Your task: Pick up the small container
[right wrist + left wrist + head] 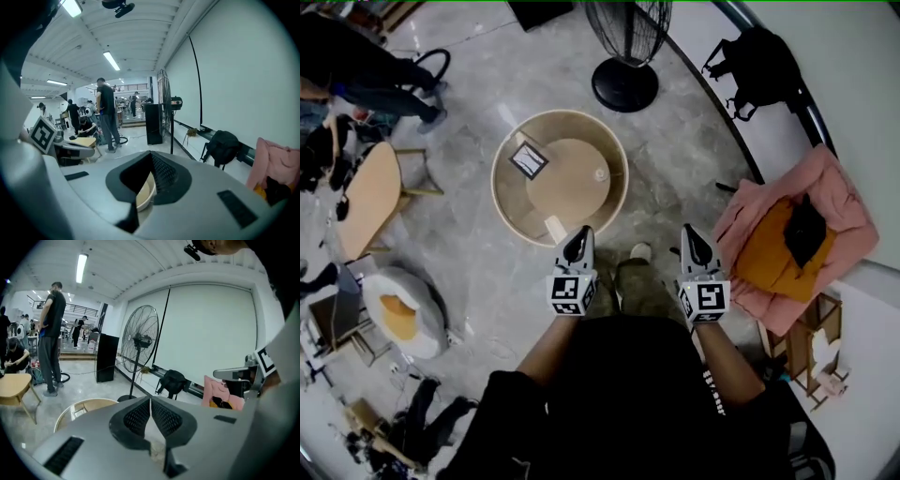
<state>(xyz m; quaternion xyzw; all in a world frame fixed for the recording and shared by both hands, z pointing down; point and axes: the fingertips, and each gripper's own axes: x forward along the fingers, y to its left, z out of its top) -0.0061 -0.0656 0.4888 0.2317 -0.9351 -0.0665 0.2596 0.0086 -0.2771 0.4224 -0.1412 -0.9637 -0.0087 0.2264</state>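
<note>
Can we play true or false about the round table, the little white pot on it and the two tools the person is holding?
1. The small white container sits on the round beige table. True.
2. The left tool is holding the container. False: its jaws are shut together with nothing between them, and the container lies apart from it on the table.
3. A black standing fan stands on the far side of the table. True.
4. The pink cloth lies on the person's left. False: it is on the right side.
5. The right tool has its jaws wide open. False: its jaws are together and empty.
</note>
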